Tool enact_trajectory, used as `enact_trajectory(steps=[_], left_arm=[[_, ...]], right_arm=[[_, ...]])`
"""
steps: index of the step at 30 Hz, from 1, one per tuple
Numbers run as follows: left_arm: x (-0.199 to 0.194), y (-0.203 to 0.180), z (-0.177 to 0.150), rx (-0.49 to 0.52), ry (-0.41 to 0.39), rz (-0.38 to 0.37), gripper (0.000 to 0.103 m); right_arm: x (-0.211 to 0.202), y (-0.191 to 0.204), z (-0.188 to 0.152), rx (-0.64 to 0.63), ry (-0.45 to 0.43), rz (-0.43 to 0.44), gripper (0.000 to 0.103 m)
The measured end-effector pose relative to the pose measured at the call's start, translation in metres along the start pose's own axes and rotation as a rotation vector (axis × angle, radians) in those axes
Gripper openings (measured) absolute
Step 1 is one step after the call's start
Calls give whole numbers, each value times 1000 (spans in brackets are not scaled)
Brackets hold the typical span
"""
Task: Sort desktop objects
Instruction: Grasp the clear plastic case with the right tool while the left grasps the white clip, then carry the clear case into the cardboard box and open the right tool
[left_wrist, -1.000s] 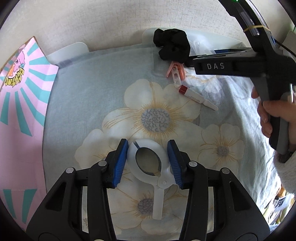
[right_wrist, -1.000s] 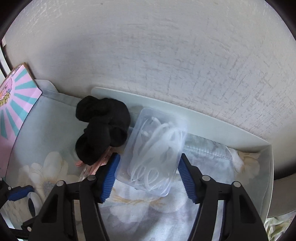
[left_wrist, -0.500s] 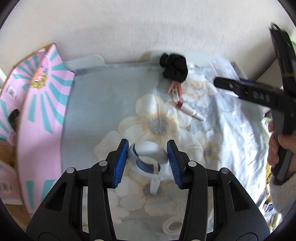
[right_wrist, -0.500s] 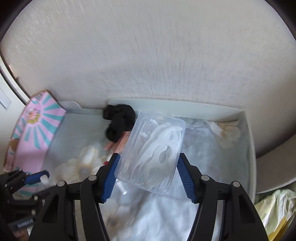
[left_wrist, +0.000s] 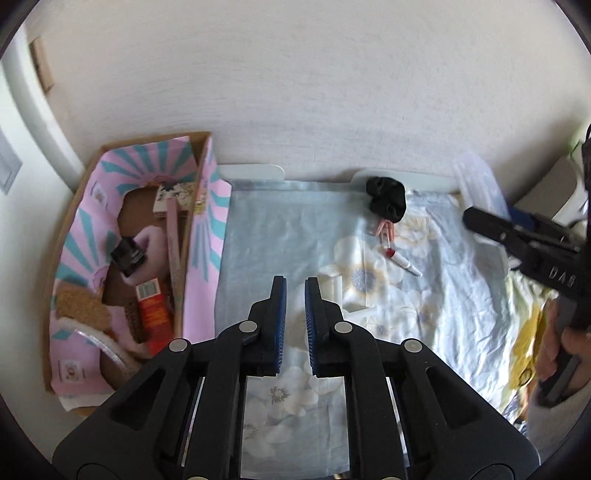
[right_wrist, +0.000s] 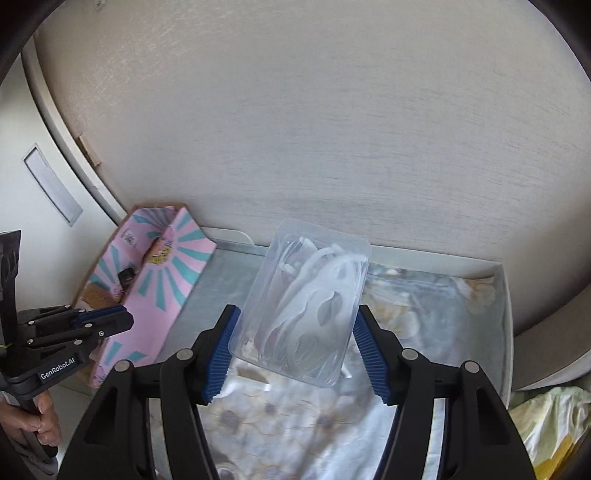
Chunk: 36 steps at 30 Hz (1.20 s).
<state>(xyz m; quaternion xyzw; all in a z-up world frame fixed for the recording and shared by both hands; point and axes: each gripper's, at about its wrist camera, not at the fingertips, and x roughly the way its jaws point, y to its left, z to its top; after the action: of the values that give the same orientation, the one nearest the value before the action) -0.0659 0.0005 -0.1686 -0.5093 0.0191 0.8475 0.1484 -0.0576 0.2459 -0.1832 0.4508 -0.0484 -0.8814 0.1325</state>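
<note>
Moved: my left gripper (left_wrist: 294, 291) has let the white scoop (left_wrist: 334, 286) go; it now lies blurred on the floral cloth (left_wrist: 443, 295).
Left jaws: together, empty.
Right gripper (right_wrist: 295, 345): clamped on clear box (right_wrist: 306, 295); contents indistinct.

A pale, faintly textured wall (left_wrist: 295, 92) fills the upper half of both views, lit by soft even daylight. At about nine o'clock in the right wrist view, a curved white door frame (right_wrist: 62, 140) runs down beside a flat white panel with a recessed rectangle (right_wrist: 51, 184). A white worktop (right_wrist: 506, 295) with a raised rim stands against the wall's foot, draped in a light blue cloth (left_wrist: 280, 229) printed with large cream flowers. At five o'clock, beyond the rim, lies crumpled yellow-green fabric (right_wrist: 546, 417).
</note>
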Motion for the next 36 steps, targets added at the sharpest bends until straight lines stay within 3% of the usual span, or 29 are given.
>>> enact_trajectory(steps=[12,20,27,36], left_arm=[[-22,36,-10,-37,-13,-5,9],[-45,93,-20,-132,-43,57,9],[-52,150,-47,-238,-29,94,9],[-44,186,-68,-283,-8,120,9]], right_arm=[[-5,61,12,-115,-8,53,58],[6,132,31,-234,0,143,58],[52,213,45,-350,71,248,58],[136,282,23,-484,237,257,58]])
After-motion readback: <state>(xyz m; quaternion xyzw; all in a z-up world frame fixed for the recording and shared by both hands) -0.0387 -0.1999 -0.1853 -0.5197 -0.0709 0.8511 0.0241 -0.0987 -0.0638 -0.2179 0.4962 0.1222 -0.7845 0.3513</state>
